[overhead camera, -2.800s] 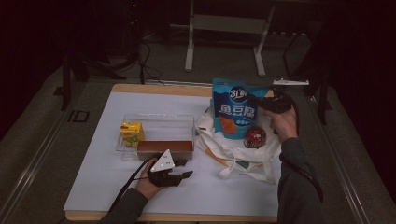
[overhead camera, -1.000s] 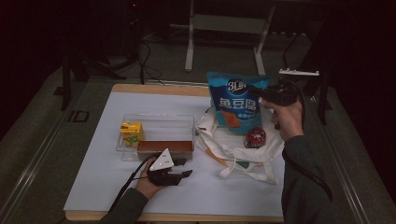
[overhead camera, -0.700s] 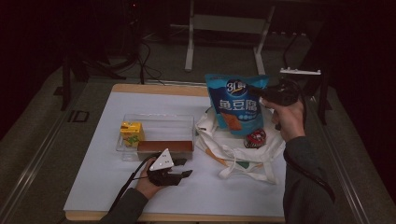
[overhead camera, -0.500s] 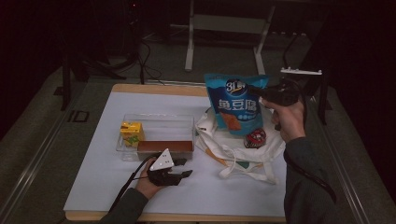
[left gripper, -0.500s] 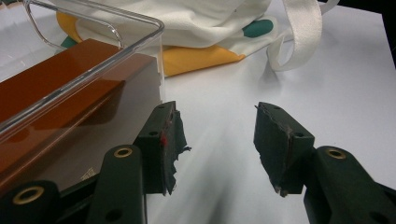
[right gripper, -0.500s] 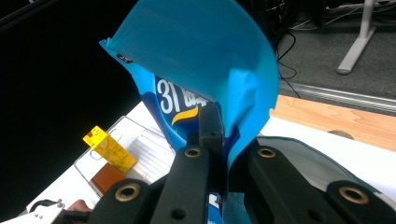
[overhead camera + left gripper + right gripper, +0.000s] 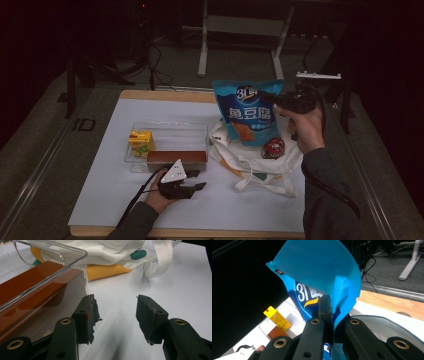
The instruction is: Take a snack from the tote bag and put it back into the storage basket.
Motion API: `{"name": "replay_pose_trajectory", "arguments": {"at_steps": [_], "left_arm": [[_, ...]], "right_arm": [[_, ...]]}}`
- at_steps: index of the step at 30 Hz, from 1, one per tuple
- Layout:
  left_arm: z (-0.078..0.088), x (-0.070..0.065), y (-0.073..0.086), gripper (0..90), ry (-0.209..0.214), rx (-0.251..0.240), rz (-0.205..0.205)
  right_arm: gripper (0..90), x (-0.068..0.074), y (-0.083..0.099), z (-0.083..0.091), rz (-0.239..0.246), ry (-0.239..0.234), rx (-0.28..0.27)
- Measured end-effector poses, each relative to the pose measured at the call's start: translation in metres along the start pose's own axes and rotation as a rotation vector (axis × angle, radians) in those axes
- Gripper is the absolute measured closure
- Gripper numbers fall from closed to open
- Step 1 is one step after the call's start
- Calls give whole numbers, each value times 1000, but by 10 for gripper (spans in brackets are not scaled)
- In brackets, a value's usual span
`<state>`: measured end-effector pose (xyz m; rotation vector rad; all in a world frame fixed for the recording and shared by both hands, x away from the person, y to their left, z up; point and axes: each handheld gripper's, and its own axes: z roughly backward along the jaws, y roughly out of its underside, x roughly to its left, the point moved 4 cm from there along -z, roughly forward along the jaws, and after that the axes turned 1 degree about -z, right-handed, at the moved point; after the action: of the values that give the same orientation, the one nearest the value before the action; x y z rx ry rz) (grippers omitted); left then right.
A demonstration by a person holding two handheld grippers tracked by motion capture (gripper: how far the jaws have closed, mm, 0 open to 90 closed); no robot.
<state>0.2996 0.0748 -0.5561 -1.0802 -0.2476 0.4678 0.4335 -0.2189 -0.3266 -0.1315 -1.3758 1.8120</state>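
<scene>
Your right hand-held gripper [image 7: 270, 96] was clamped on the blue snack bag's [image 7: 247, 117] top edge, bag hanging above the tote bag [image 7: 250, 162]. You needed to lower slowly, centred. Left hand-held gripper [image 7: 116, 315] rested, jaws apart.

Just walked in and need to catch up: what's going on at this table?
A person works with a hand-held tool in each hand. The right tool is shut on the top edge of a blue snack bag, holding it in the air above a white cloth tote bag that lies on the table beside a small round red item. The left tool rests open on the white table, next to a clear plastic bin holding a yellow juice carton and a long brown box.
</scene>
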Motion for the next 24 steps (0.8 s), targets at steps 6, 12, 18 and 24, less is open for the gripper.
{"name": "replay_pose_trajectory", "arguments": {"at_steps": [6,12,18,24], "left_arm": [[0,0,0,496,0,1,-1],[0,0,0,496,1,3,0],[0,0,0,496,1,3,-1],[0,0,0,496,1,3,-1]], "right_arm": [[893,7,-2,-2,-6,-28,-15],[894,15,-6,-7,-13,-53,-20],[892,22,-10,-12,-20,-86,-26],[893,29,-13,-17,-27,-114,-32]]}}
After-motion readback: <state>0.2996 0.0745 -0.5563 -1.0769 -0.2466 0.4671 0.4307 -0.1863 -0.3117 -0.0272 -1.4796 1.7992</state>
